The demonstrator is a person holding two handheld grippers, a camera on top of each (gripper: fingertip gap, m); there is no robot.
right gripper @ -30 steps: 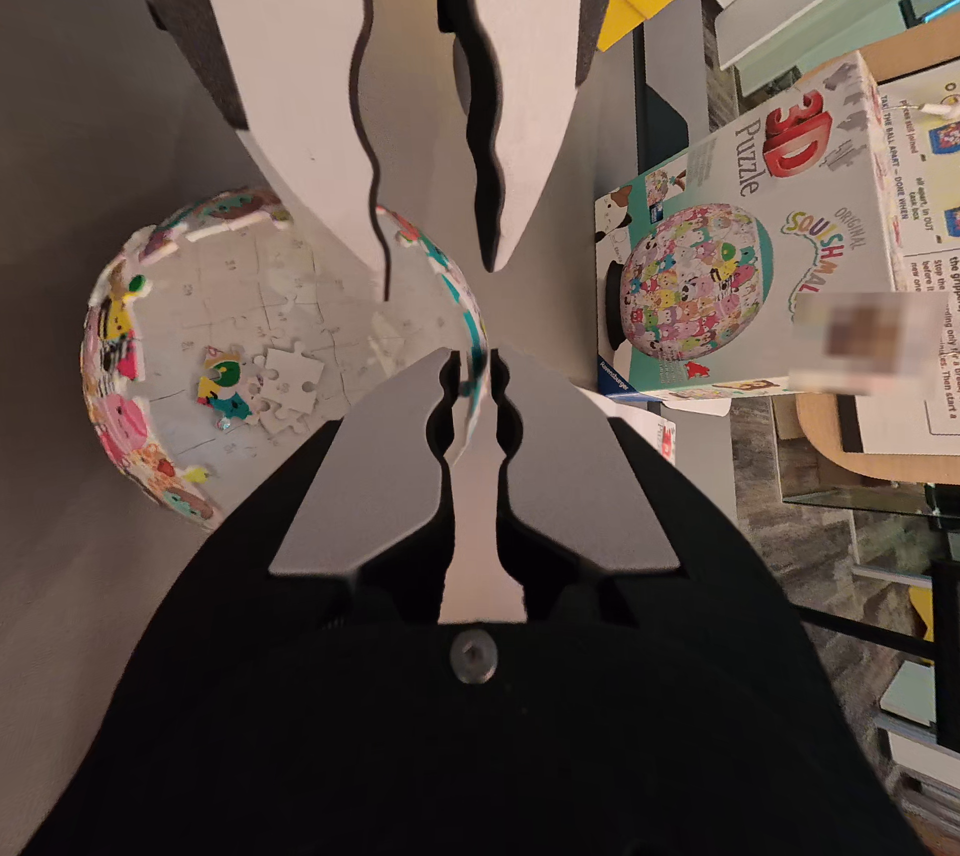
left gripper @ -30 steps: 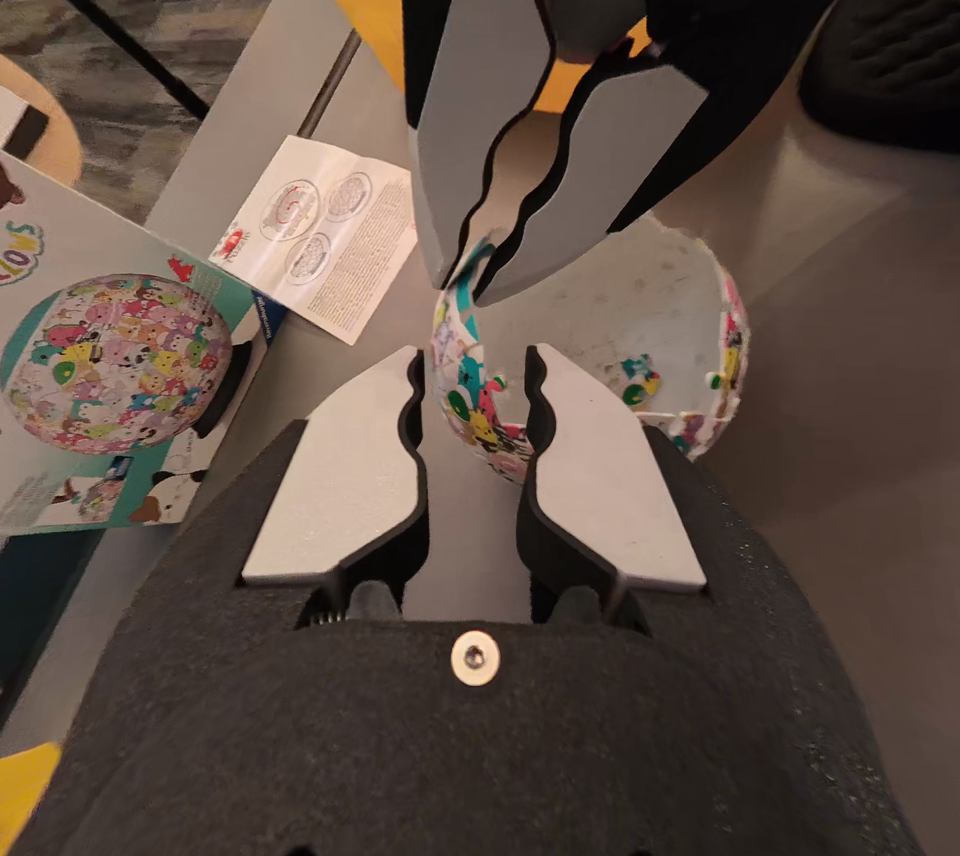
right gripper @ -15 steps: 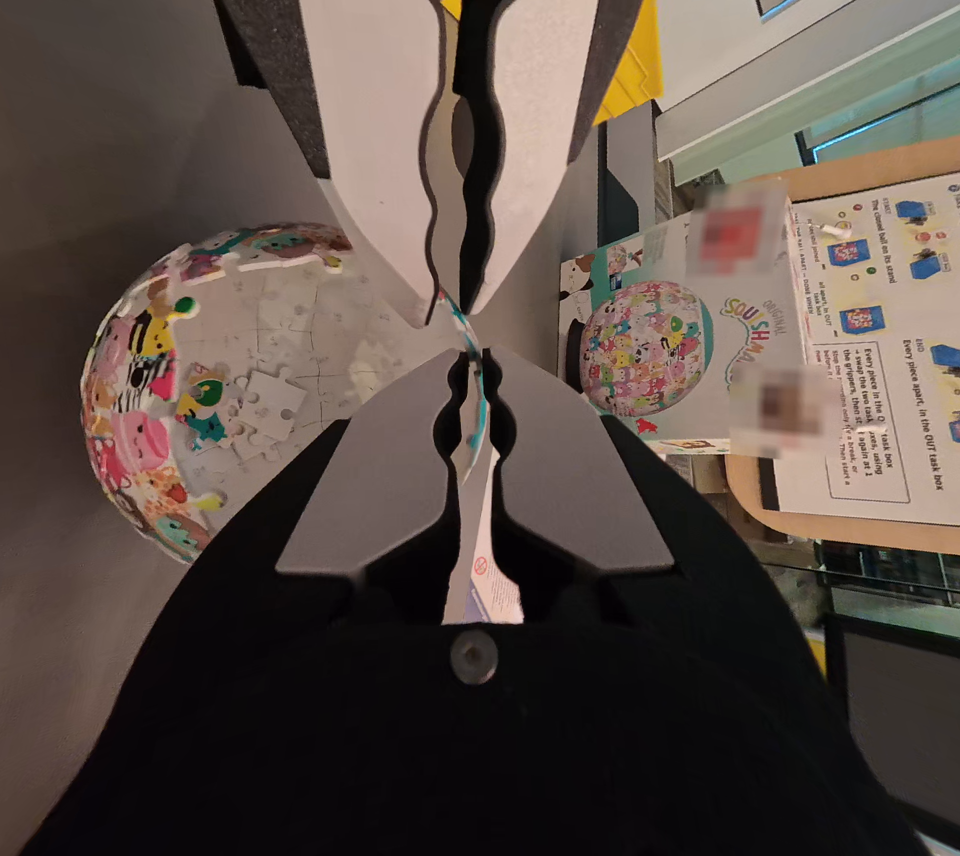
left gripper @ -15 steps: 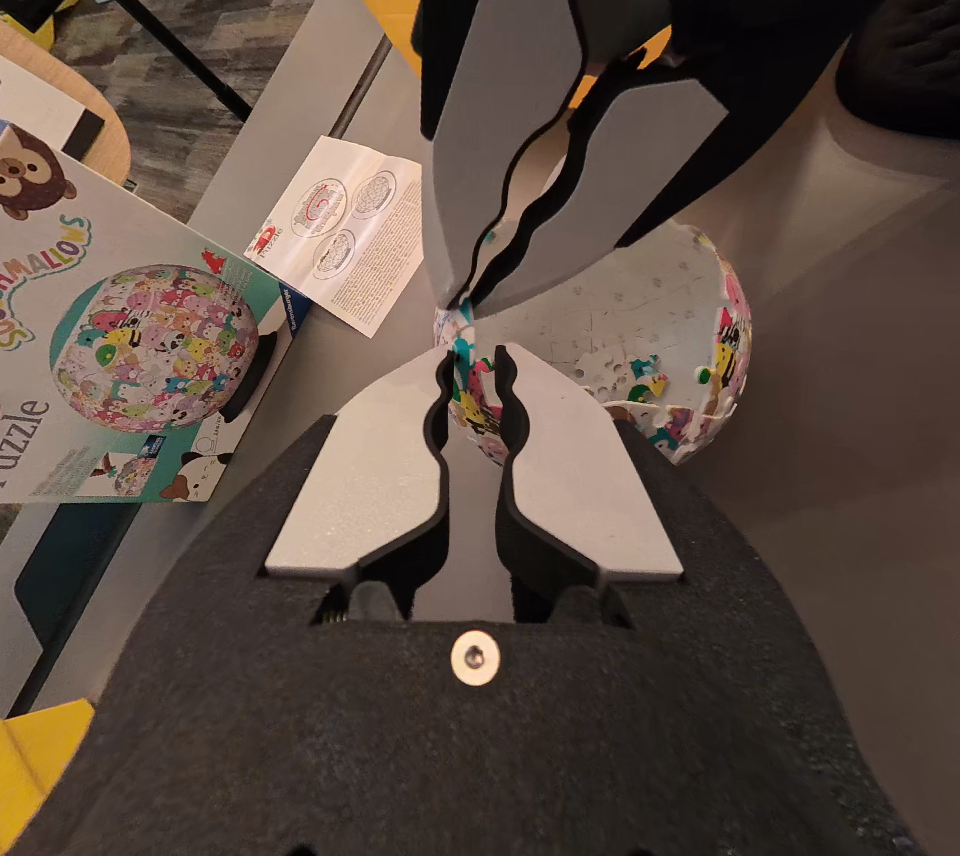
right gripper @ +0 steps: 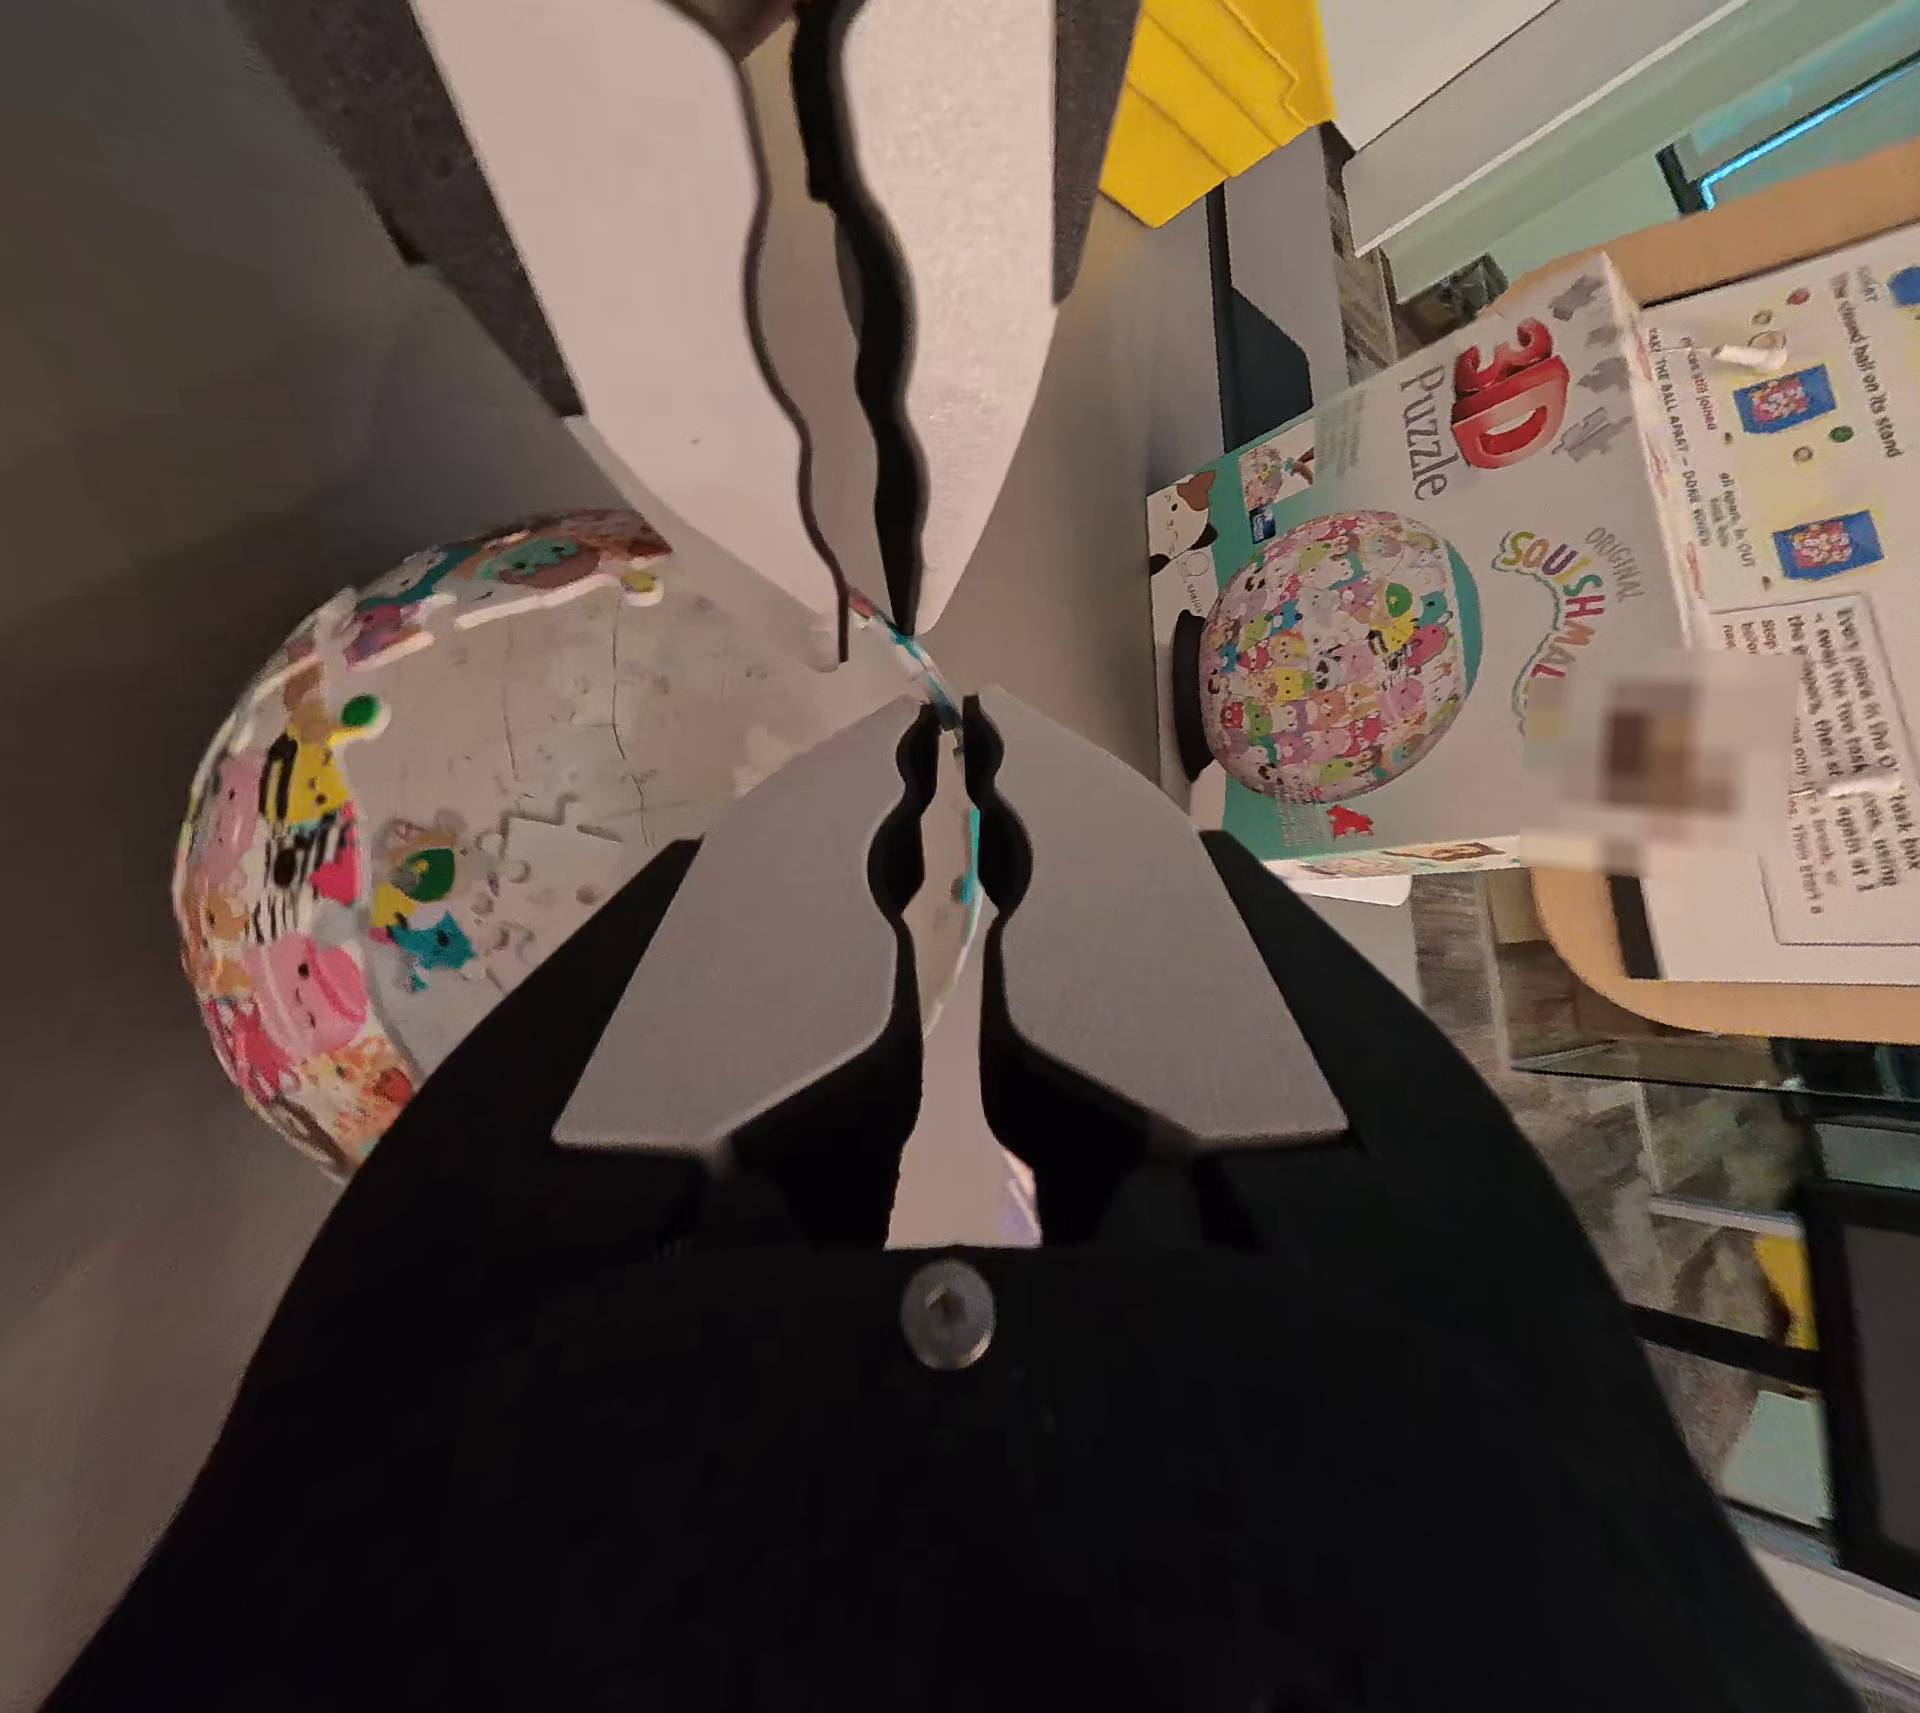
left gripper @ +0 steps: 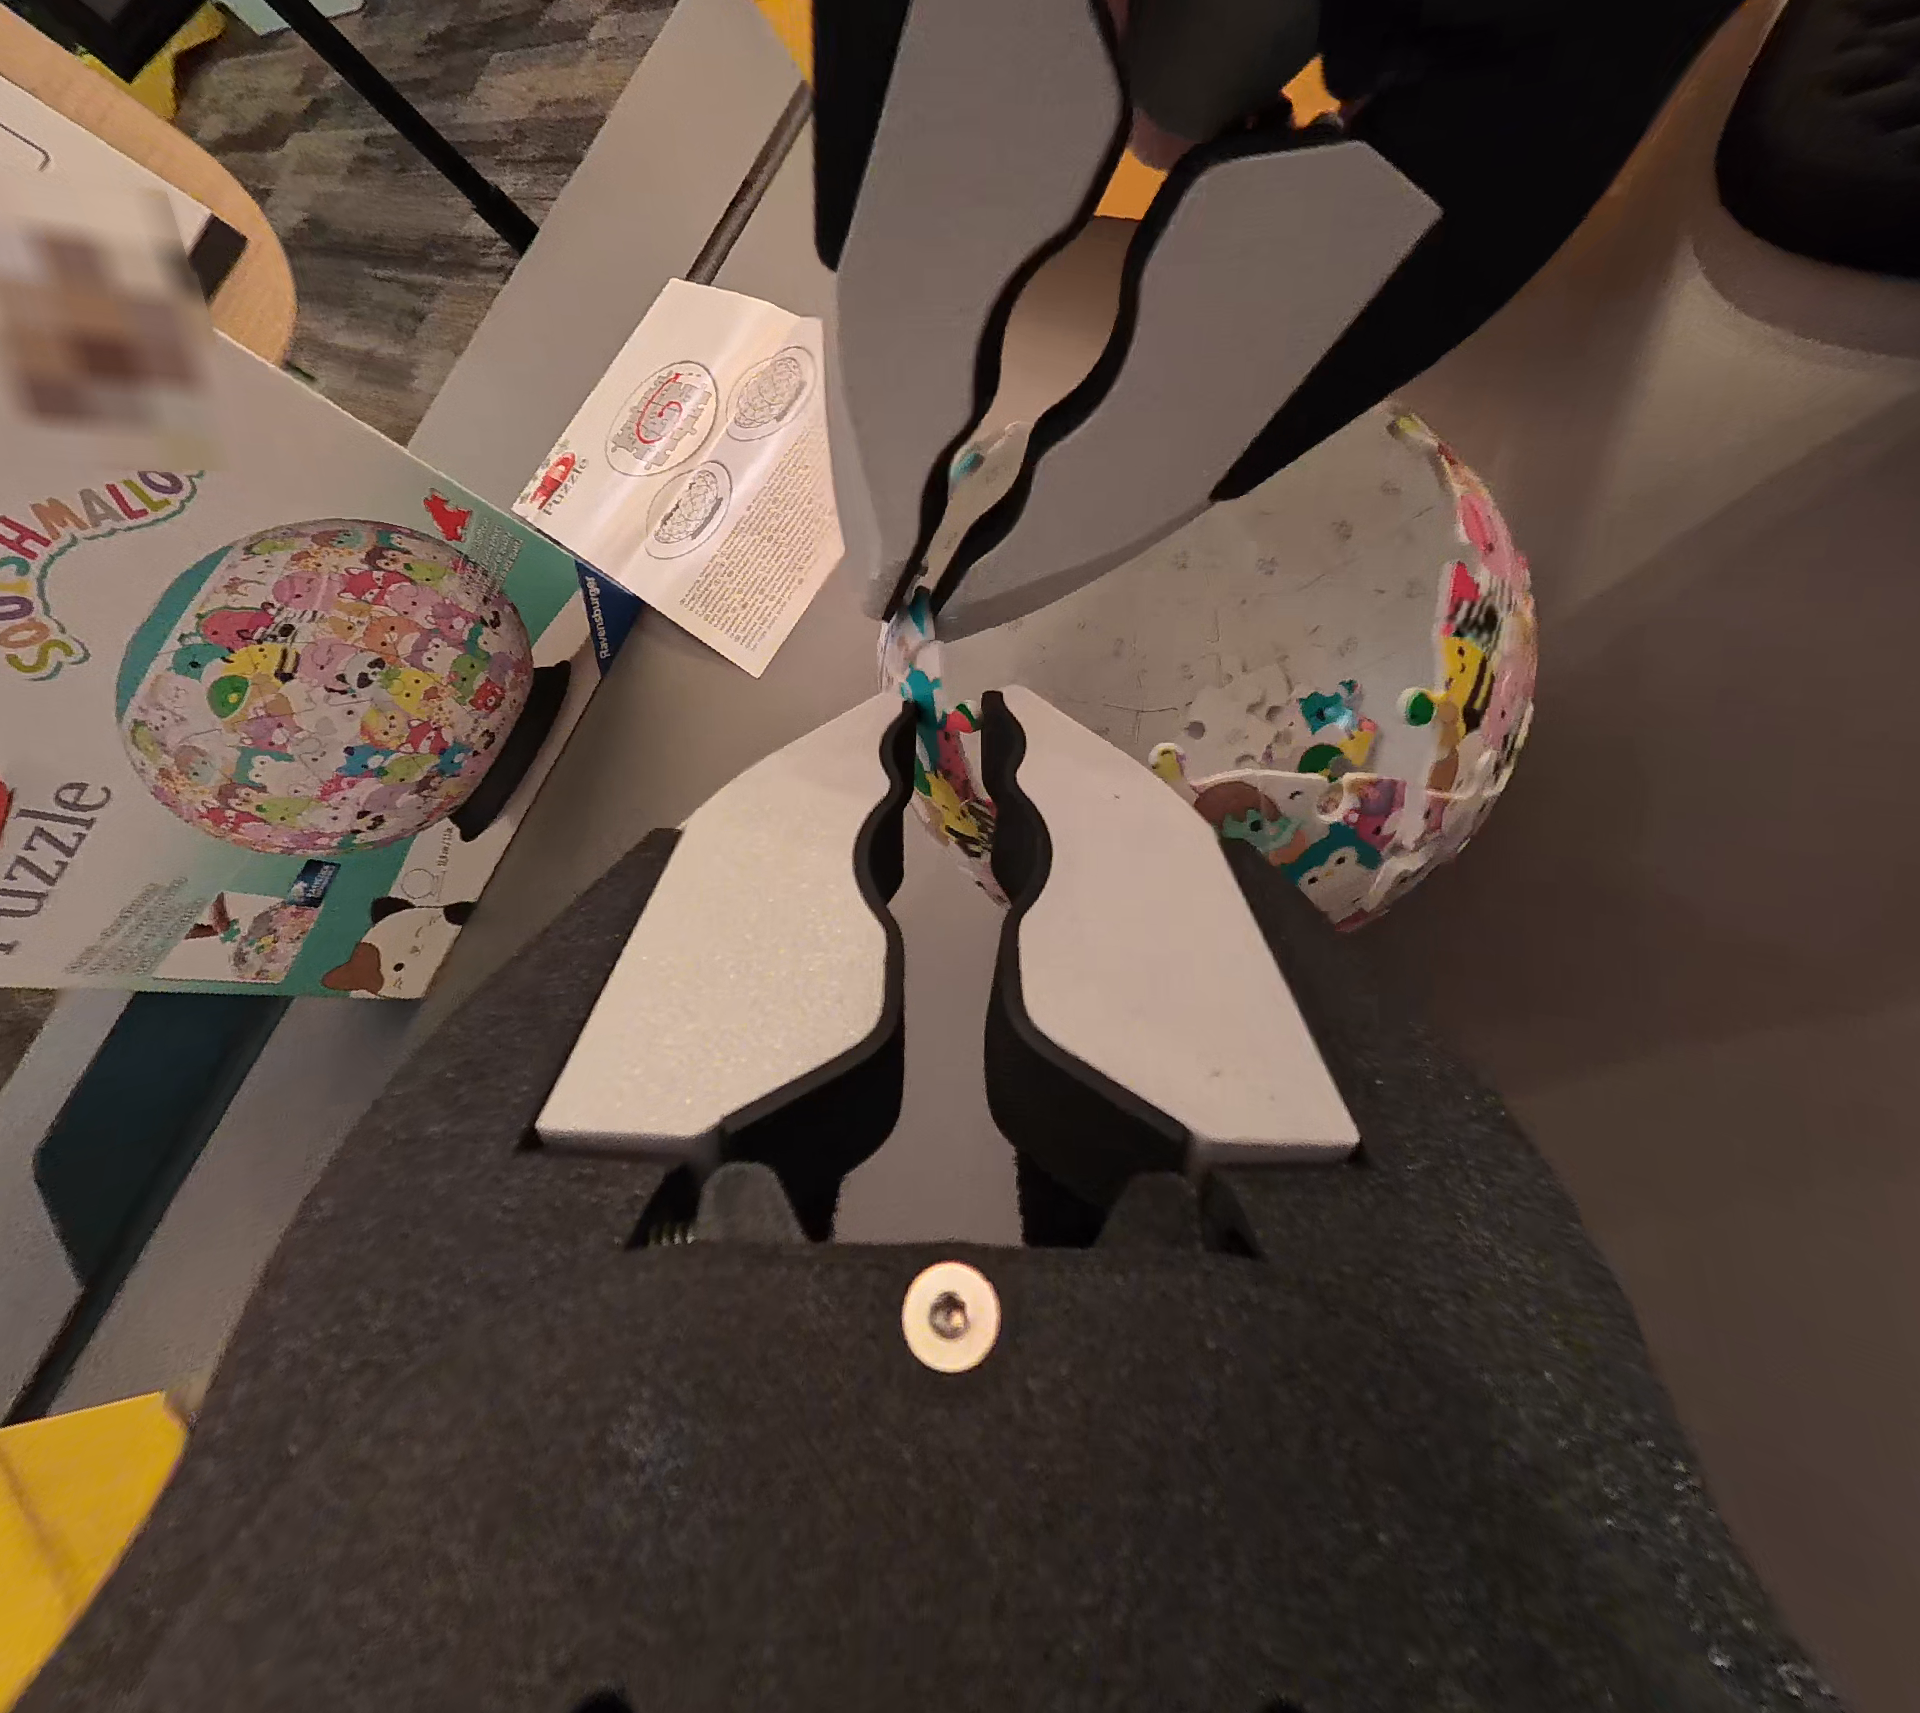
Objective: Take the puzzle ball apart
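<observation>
The puzzle ball (left gripper: 1351,707) is now an open half shell lying on the grey table (left gripper: 1662,1092), well in from the edge where the puzzle box (left gripper: 260,728) and a folded instruction leaflet (left gripper: 707,458) sit. Its white inside faces up, with a few loose pieces (left gripper: 1309,718) in the bottom. Both claws meet at 1 spot on the rim: the left claw (left gripper: 940,713) is clamped on the rim from the near side, and the right claw (right gripper: 940,718) is closed to a thin slit on the same edge. In the left wrist view a small pale piece sits between the right claw's fingers (left gripper: 1122,458), though whether it is free of the shell I cannot tell. The shell looks light and thin, stiff along its curve but weak at the interlocking seams, so it should part by peeling, not pulling. The best hold is the exposed rim, 1 claw anchoring a neighbouring piece while the other bends a single piece outward; squeezing hard could crack a tab.
</observation>
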